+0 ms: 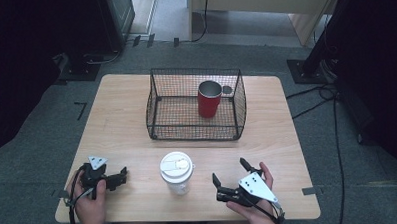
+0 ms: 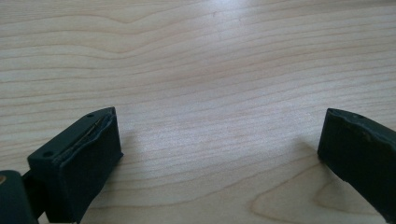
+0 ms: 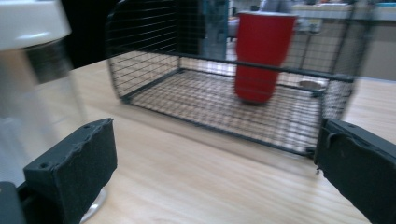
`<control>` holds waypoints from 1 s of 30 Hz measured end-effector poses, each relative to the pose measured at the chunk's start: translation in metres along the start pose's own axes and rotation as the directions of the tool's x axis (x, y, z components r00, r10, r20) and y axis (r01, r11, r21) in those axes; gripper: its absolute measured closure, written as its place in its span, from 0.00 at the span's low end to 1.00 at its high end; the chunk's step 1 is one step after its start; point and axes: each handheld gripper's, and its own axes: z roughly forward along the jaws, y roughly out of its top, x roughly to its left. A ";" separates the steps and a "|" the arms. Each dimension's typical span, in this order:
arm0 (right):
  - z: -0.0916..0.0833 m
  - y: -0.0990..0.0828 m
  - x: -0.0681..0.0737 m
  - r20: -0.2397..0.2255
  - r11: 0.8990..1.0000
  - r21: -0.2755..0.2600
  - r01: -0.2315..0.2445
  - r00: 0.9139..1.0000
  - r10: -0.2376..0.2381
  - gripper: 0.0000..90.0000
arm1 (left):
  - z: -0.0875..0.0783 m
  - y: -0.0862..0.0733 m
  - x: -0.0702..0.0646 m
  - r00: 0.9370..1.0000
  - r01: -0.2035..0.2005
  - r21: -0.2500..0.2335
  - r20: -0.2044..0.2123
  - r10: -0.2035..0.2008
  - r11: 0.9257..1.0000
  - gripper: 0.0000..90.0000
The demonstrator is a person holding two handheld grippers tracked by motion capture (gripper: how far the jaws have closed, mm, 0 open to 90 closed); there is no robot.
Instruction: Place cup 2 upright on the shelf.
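On the pale wooden desk point(image 1: 122, 129), both hands rest low at six o'clock. The right claw point(image 1: 232, 172) gapes wide, empty, just beside the clear white-lidded plastic cup point(image 1: 177, 173) at its nine o'clock. The left claw point(image 1: 119, 176) is released too, touching nothing.

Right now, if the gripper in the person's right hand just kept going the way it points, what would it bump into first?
Probably the black wire basket: the right gripper is open and aims at its near wall, with bare table between. The clear lidded cup sits just left of that line, so it might brush past it.

I note pale matt wood-grain table point(image 1: 122, 124), black wire-mesh basket point(image 1: 197, 133), glossy red metal-rimmed cup point(image 1: 209, 100), clear tumbler point(image 1: 178, 182) with smooth white plastic lid point(image 1: 176, 166), matt black rubbery jaws.
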 end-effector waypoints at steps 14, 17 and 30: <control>0.014 0.001 0.041 -0.142 1.000 0.007 0.021 0.990 -0.019 0.00 | 0.000 0.000 0.000 1.000 0.000 0.000 0.000 0.000 1.000 0.00; 0.017 0.002 0.049 -0.168 1.000 0.012 0.024 0.986 -0.021 0.00 | 0.000 0.000 0.000 1.000 0.000 0.001 0.000 0.000 1.000 0.00; 0.036 0.009 0.075 -0.274 0.999 0.032 0.028 0.961 -0.019 0.02 | 0.000 0.000 0.000 1.000 0.002 -0.001 0.000 -0.002 1.000 0.00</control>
